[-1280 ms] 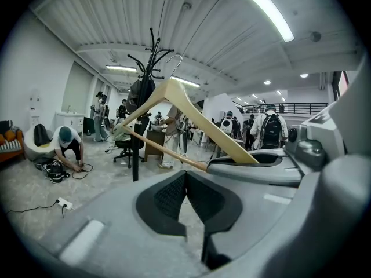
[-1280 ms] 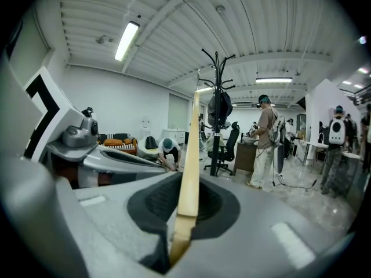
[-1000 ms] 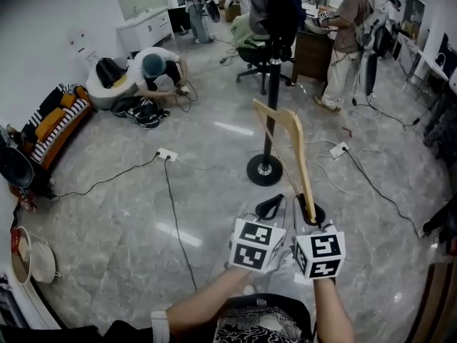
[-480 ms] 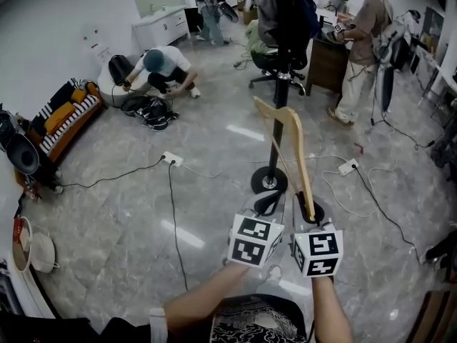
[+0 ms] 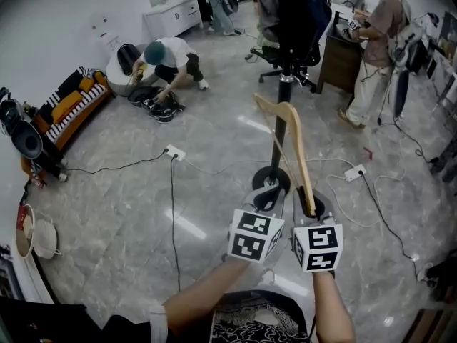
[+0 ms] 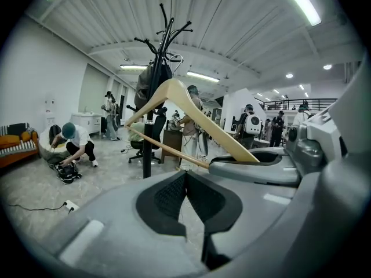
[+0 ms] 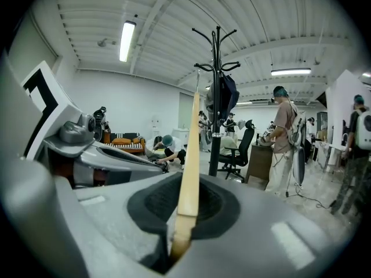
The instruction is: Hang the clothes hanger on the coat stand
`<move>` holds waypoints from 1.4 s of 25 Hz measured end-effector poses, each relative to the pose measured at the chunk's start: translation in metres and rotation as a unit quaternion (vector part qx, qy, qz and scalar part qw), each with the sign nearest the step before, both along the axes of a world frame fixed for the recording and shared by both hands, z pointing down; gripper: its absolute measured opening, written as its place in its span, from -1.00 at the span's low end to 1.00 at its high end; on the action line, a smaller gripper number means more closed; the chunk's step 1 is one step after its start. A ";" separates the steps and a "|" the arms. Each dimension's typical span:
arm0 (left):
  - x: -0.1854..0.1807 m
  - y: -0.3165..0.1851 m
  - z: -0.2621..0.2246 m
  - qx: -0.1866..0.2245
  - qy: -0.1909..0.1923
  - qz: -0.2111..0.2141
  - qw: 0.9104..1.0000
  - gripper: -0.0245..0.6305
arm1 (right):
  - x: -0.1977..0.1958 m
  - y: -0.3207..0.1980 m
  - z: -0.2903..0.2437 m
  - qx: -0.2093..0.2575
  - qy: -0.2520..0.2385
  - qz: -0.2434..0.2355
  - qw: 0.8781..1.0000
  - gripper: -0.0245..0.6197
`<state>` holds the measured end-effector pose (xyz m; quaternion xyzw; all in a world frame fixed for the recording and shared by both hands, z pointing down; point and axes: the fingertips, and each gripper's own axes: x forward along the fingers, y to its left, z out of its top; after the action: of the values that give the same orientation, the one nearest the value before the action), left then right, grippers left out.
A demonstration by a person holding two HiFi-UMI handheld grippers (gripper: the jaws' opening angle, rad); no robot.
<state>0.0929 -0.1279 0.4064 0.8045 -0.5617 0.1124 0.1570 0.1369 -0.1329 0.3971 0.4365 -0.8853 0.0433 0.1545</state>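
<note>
A wooden clothes hanger (image 5: pixel 300 156) is held up in the air in front of the person by the right gripper (image 5: pixel 312 207), whose jaws are clenched on the lower end of one of its arms. From that grip the hanger rises steeply upward and away, so that its far end is seen against the pole of the coat stand (image 5: pixel 285 90). In the left gripper view the hanger is shown well short of the stand and not hung on it. The left gripper (image 5: pixel 268 195) is carried just beside the right one, at its left. Its jaws are closed together at the tips and nothing is held between them. The coat stand is planted on a round dark base on the grey marble floor (image 5: pixel 128 220), and dark bags or garments are draped over its upper hooks. A white power strip (image 5: pixel 173 152) with a black cable is laid on the floor to the left of the stand. Further back, a person (image 5: pixel 161 59) is crouched over dark gear on the floor, and another person (image 5: pixel 378 56) is seen standing at a table to the right.
</note>
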 end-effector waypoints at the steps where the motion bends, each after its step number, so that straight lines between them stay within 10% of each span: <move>1: 0.005 -0.008 0.000 0.000 -0.001 -0.002 1.000 -0.91 | 0.005 -0.008 0.001 0.000 0.001 -0.001 1.000 -0.80; 18: -0.004 -0.087 0.016 -0.015 -0.005 -0.050 0.999 -0.91 | 0.005 -0.095 0.014 -0.008 0.007 -0.037 0.999 -0.80; 35: -0.084 -0.174 0.032 -0.031 -0.001 0.016 0.999 -0.91 | -0.078 -0.160 0.031 -0.024 0.019 0.019 0.999 -0.80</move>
<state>0.0090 -0.3020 0.4379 0.8078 -0.5454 0.1334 0.1794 0.0585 -0.2931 0.4285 0.4500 -0.8726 0.0588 0.1805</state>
